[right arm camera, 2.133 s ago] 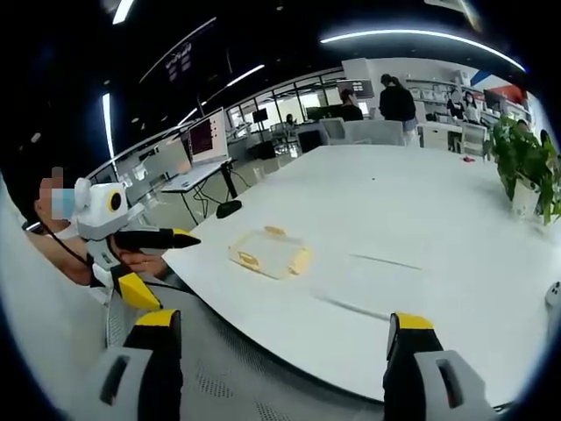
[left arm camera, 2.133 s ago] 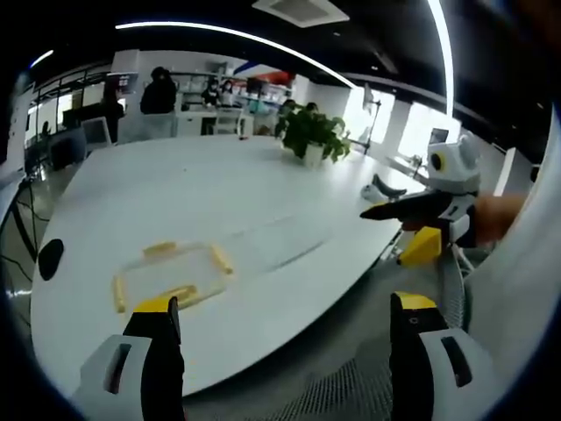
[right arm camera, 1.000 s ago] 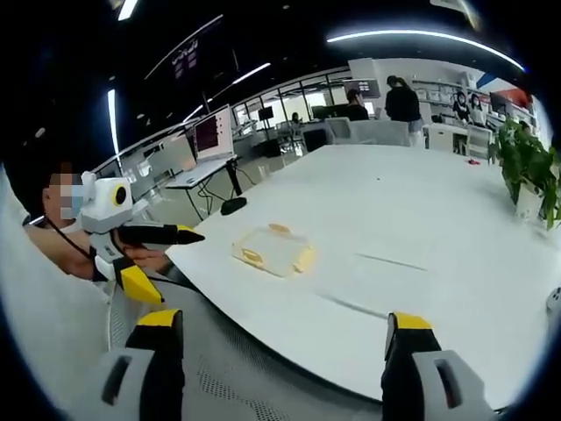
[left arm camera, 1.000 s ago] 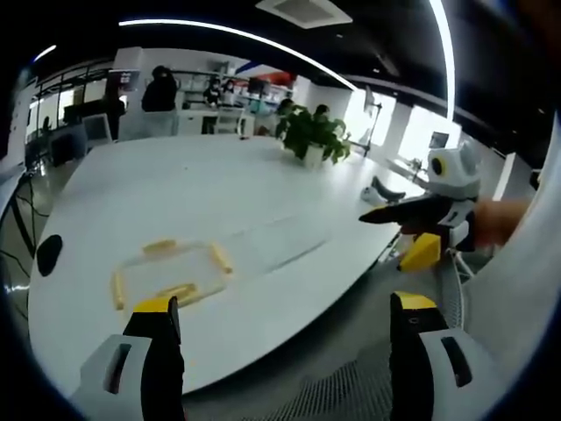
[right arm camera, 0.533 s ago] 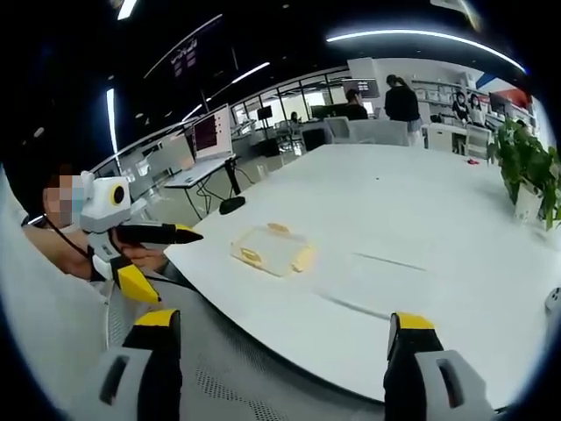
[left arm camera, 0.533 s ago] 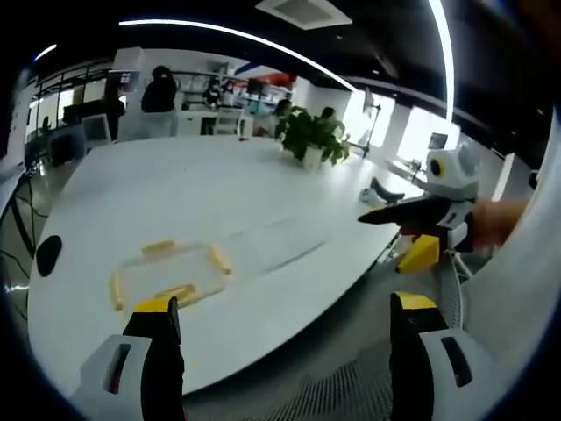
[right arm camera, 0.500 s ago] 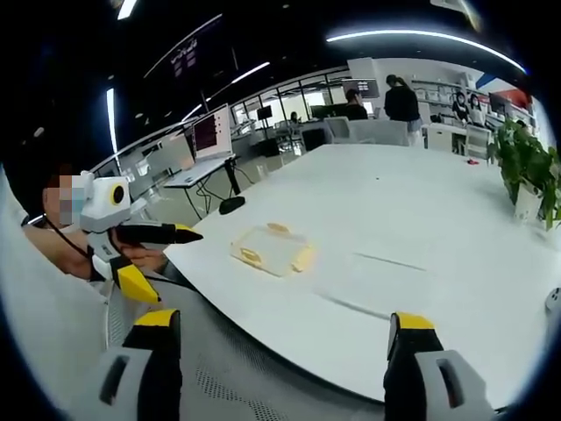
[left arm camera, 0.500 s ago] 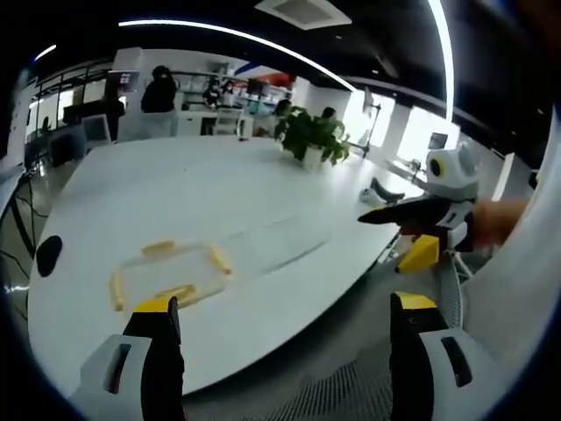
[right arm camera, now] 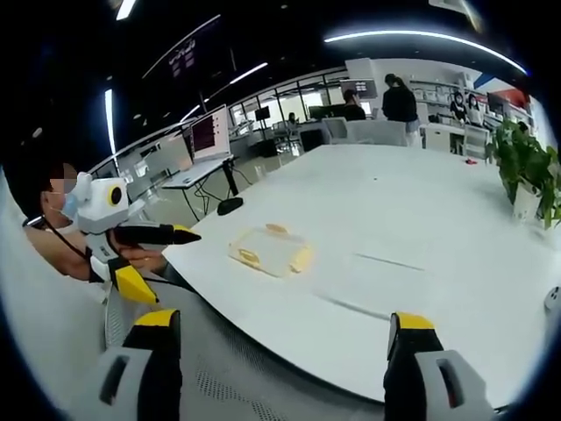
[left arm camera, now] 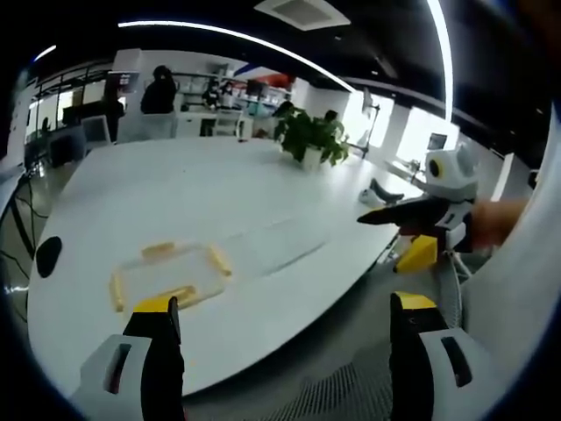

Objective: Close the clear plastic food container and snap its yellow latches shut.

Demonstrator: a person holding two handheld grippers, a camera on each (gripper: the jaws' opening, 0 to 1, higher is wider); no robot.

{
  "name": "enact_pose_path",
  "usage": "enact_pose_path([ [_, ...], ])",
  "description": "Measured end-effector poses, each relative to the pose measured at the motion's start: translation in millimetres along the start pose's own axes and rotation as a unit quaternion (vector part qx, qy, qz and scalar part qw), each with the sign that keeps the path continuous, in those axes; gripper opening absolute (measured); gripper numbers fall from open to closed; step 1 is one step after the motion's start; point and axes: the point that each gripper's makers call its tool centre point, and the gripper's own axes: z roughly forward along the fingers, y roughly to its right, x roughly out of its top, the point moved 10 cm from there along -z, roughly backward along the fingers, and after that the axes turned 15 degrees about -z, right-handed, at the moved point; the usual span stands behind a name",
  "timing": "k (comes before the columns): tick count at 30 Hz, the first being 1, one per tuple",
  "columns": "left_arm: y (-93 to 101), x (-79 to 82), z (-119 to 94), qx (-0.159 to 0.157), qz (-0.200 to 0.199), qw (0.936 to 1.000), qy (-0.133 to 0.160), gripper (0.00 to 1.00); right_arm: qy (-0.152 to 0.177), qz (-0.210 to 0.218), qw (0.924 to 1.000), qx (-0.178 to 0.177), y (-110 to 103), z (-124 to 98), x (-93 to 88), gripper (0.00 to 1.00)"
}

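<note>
Both the left gripper (left arm camera: 279, 329) and right gripper (right arm camera: 279, 342) are held with jaws apart, well short of the clear food container (left arm camera: 168, 273), seemingly closed, on the white table (left arm camera: 219, 193).

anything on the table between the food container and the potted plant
Nothing: in the left gripper view the stretch of white table between the clear food container and the potted plant is bare. The right gripper view agrees.

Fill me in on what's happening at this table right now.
A person holds a two-jaw tool in each hand, back from the edge of a white table. The left tool and right tool are both open and empty. A clear food container with yellow latches sits near the table edge, untouched, so the closing hasn't begun. A potted plant stands further back.
</note>
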Motion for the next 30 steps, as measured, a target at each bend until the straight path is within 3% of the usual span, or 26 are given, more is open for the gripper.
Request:
enact_pose_path([
  [10,-0.4,2.1,-1.7,-0.003,-0.003,0.9999,0.009,0.99,-0.003,0.004,1.0,0.0,1.2,0.1,0.9,0.99],
  [21,-4.4,9.1,-5.6,0.003,-0.032,0.9994,0.013,0.99,0.008,-0.016,0.9998,-0.012,5.0,-2.6,7.4,0.98],
  [25,-5.3,15.2,-9.5,-0.008,-0.041,0.9989,0.023,0.99,0.012,-0.012,0.9998,-0.012,6.2,-3.3,10.1,0.98],
  [30,-17.3,21.7,-13.7,0.001,-0.038,0.999,0.024,0.99,0.017,-0.012,0.9997,-0.01,7.7,-1.3,16.1,0.98],
])
